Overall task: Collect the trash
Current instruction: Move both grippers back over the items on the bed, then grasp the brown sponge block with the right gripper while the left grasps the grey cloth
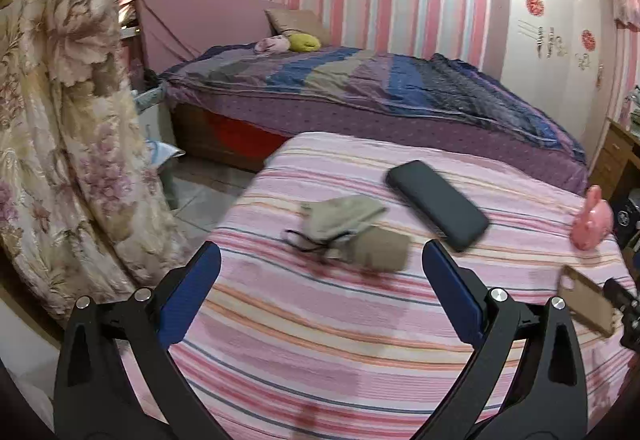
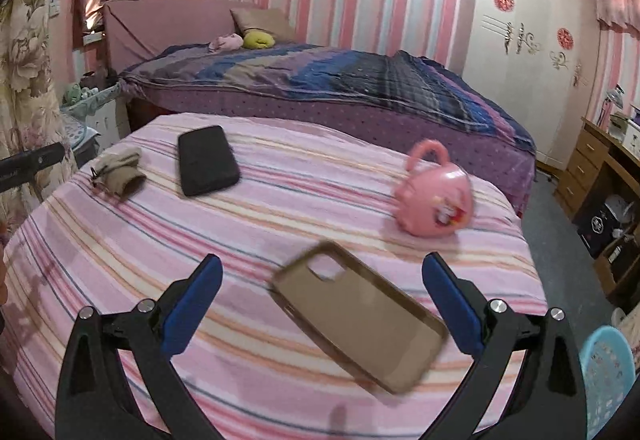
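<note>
Over the striped blanket (image 2: 280, 207) both grippers hover with jaws spread and empty, the left gripper (image 1: 320, 272) lined up on the beige pouch (image 1: 344, 228), the right gripper (image 2: 322, 294) framing a blurred, seemingly translucent phone case (image 2: 360, 316), presumably for pickup.

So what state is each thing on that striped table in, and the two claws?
left claw: open, holding nothing
right claw: open, holding nothing
beige pouch: crumpled, lying flat
black phone: face down, lying flat
phone case: empty, lying flat
pink toy handbag: upright, closed
striped table: covered with cloth
</note>
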The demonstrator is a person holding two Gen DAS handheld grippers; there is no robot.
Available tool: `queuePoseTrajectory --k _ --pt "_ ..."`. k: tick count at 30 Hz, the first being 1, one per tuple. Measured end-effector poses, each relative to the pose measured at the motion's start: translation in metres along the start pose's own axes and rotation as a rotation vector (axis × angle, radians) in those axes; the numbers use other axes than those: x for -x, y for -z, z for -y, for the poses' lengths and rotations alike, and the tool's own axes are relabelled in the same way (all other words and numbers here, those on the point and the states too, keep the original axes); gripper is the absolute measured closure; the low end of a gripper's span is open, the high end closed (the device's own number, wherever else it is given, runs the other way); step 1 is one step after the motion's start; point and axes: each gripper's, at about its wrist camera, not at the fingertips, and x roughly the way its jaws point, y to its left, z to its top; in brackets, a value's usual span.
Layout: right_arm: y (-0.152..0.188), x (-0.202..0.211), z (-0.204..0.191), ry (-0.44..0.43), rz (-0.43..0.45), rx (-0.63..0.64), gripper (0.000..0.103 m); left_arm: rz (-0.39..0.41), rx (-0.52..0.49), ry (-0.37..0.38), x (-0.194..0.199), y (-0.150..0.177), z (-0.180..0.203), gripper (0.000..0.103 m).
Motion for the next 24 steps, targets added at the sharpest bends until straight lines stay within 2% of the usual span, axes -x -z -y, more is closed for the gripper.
queuePoseTrajectory --k 5,16,21,24 --pt "-0.016 -0.024 -0.031 -0.014 -0.014 0.003 0.005 -0.034 0.057 -0.044 -0.017 -0.002 -0.033 0.006" --pt "-0.035 -0.058 -0.055 -0.062 -0.030 0.012 0.005 -0.121 -0.032 -0.125 -0.052 0.002 -0.031 0.006" --pt "-0.043 -0.072 -0.075 -0.101 -0.044 0.010 0.005 -0.136 0.013 -0.125 -0.057 -0.001 -0.049 0.006" --pt "-0.047 -0.080 -0.095 -0.123 -0.047 0.042 0.005 -0.135 0.001 -0.165 -0.057 0.000 -0.060 0.006"
